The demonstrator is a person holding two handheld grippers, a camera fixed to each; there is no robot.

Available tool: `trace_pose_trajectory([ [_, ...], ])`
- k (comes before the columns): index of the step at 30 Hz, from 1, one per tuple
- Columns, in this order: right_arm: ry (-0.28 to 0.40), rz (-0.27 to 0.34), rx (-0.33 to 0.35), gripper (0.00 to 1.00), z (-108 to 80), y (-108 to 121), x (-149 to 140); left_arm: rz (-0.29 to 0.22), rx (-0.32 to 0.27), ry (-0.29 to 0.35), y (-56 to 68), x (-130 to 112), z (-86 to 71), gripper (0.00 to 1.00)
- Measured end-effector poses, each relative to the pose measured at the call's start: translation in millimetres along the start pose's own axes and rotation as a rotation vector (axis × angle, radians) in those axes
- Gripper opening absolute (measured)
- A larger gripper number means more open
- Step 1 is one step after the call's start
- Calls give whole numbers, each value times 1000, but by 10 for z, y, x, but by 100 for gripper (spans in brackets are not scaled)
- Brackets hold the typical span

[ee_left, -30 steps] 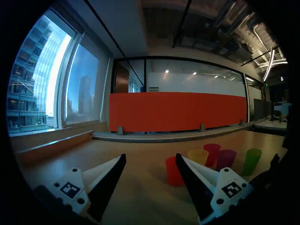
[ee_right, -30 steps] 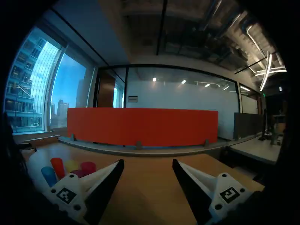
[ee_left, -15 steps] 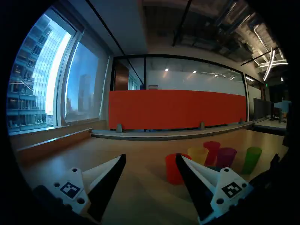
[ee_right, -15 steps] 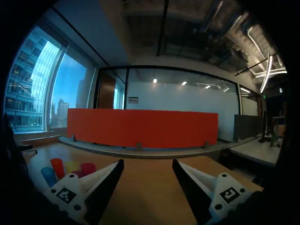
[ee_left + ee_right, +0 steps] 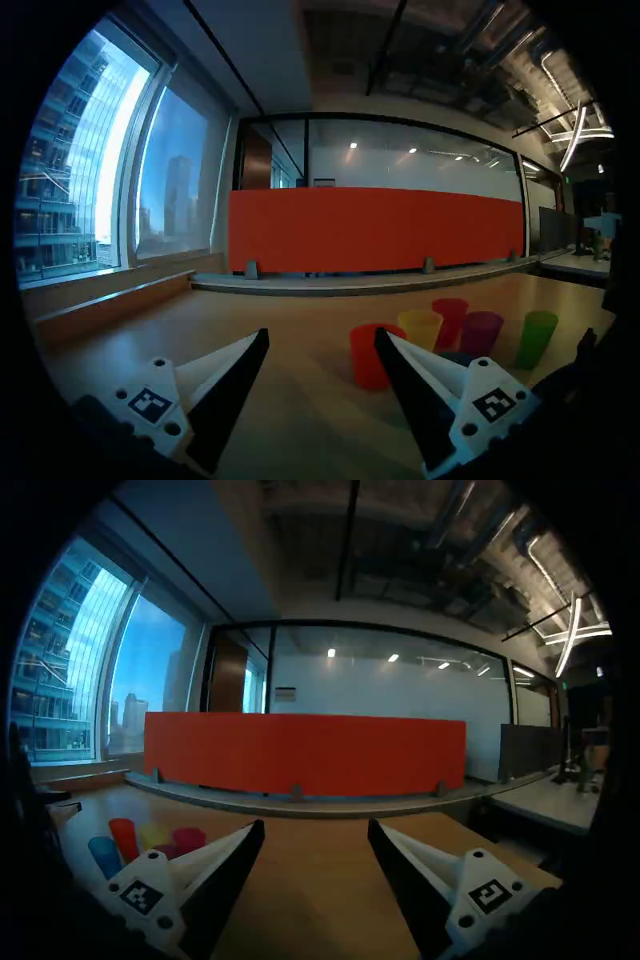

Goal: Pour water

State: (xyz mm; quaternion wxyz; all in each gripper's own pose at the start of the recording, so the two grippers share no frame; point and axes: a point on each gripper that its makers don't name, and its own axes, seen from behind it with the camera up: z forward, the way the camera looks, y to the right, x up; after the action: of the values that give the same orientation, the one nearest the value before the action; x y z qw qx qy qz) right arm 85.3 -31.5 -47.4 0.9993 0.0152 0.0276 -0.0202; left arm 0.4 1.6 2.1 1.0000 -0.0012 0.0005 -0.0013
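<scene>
Slight drift since a second ago: orange partition (image 5: 376, 228) a touch higher in left gripper view, right gripper view near identical. Jaws of left gripper (image 5: 320, 331) apart, empty, over wooden table (image 5: 304, 416). Jaws of right gripper (image 5: 314, 822) apart too, empty. Upright on table, just past left gripper's right finger: red cup (image 5: 366, 356), yellow cup (image 5: 419, 328), magenta cup (image 5: 451, 314), purple cup (image 5: 482, 332), green cup (image 5: 536, 338). Blue cup (image 5: 105, 854) low left in right gripper view.

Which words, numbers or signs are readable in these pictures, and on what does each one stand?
No text can be read.
Small sign on the glass wall: too small to read.
Square markers on the fingers: black-and-white patterns, no words.
Coloured cups: no print visible.
</scene>
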Motion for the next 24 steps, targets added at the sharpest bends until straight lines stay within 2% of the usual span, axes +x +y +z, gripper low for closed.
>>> trace_pose_trajectory([
  [24, 25, -34, 39, 100, -40, 45, -58, 1, 0, -2, 5, -19, 3, 98],
])
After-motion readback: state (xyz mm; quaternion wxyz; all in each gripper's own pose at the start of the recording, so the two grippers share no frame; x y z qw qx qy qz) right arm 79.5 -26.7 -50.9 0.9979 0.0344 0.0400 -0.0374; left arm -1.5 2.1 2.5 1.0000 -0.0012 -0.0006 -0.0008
